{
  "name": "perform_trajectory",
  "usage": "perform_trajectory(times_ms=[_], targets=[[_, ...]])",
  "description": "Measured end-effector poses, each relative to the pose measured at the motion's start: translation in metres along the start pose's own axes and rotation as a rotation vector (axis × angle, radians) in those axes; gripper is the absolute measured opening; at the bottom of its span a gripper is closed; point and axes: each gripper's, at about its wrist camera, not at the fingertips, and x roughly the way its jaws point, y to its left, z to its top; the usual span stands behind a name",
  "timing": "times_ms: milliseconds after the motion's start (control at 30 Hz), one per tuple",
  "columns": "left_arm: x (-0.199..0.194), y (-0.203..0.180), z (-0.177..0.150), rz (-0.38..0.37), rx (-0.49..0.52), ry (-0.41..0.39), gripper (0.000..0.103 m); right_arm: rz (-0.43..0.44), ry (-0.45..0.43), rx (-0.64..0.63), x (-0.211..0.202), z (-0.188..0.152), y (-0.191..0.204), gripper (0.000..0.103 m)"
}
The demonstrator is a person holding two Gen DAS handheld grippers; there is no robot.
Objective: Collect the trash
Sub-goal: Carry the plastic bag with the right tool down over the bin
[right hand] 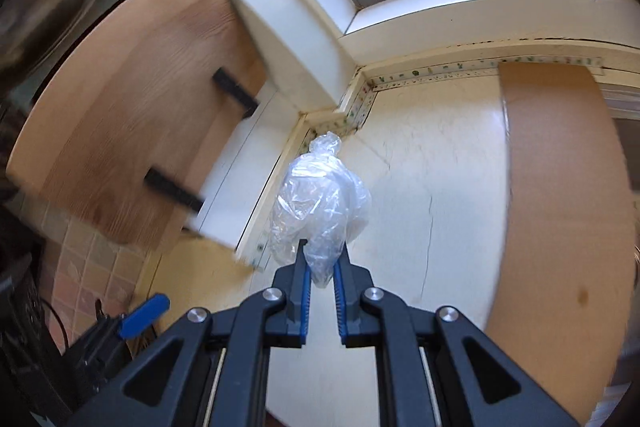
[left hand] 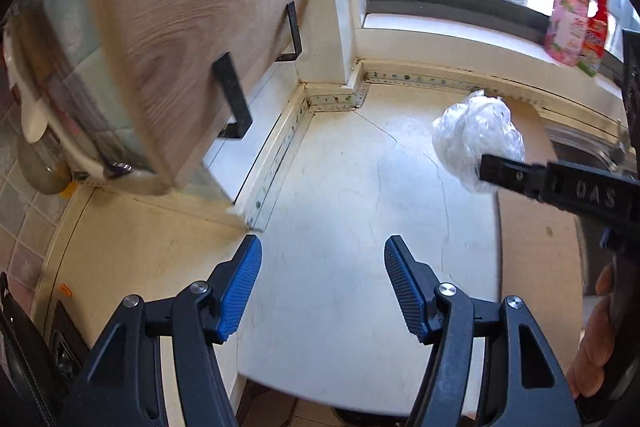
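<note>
Dangling from the right claw [right hand: 322,259], which is clamped on only its lower fold, the crumpled clear plastic bag [right hand: 320,203] hangs above the white bench [right hand: 440,187]. Slick film could slip out; the left claw [left hand: 322,287], apart, holds nothing.

The right gripper [left hand: 486,167] hides the lower edge of the crumpled plastic bag [left hand: 478,137] in the left wrist view, and its body runs off the right edge, so how its jaws stand is lost there. The hand [left hand: 596,339] gripping it is cut by the rim. The wooden shelf [right hand: 132,131] smears with blur in the right wrist view. The spray bottles [left hand: 576,27] on the sill carry labels too small to read. The left gripper [right hand: 144,309] shows only one blue pad, blurred.
</note>
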Motion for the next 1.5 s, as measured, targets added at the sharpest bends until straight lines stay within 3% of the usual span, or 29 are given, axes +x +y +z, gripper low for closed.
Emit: perform_trajectory(times_ms=[167,400,633,867,933,1133,1500], targets=[[-0.030,0.019,-0.049,-0.056,-0.007,-0.026,0.063,-0.064,-0.056,-0.061,-0.045,-0.075,0.044,0.010],[-0.065,0.038,-0.119,-0.108,-0.065,-0.014,0.063,-0.150,-0.047,-0.090,-0.077,-0.158,0.082,0.010],[-0.074,0.047,-0.165,-0.148,-0.096,0.021,0.063,-0.207,-0.008,-0.173,-0.100,-0.211,0.101,0.010],[-0.071,0.058,-0.206,-0.137,-0.136,0.055,0.068,-0.197,0.066,-0.229,-0.096,-0.242,0.098,0.010],[-0.066,0.059,-0.222,-0.124,-0.154,0.070,0.076,-0.192,0.099,-0.233,-0.089,-0.251,0.091,0.010],[-0.030,0.050,-0.281,-0.121,-0.188,0.153,0.079,-0.202,0.209,-0.218,-0.050,-0.293,0.048,0.010],[0.103,0.019,-0.411,-0.093,-0.221,0.290,0.079,-0.273,0.456,-0.112,0.113,-0.410,-0.078,0.010]])
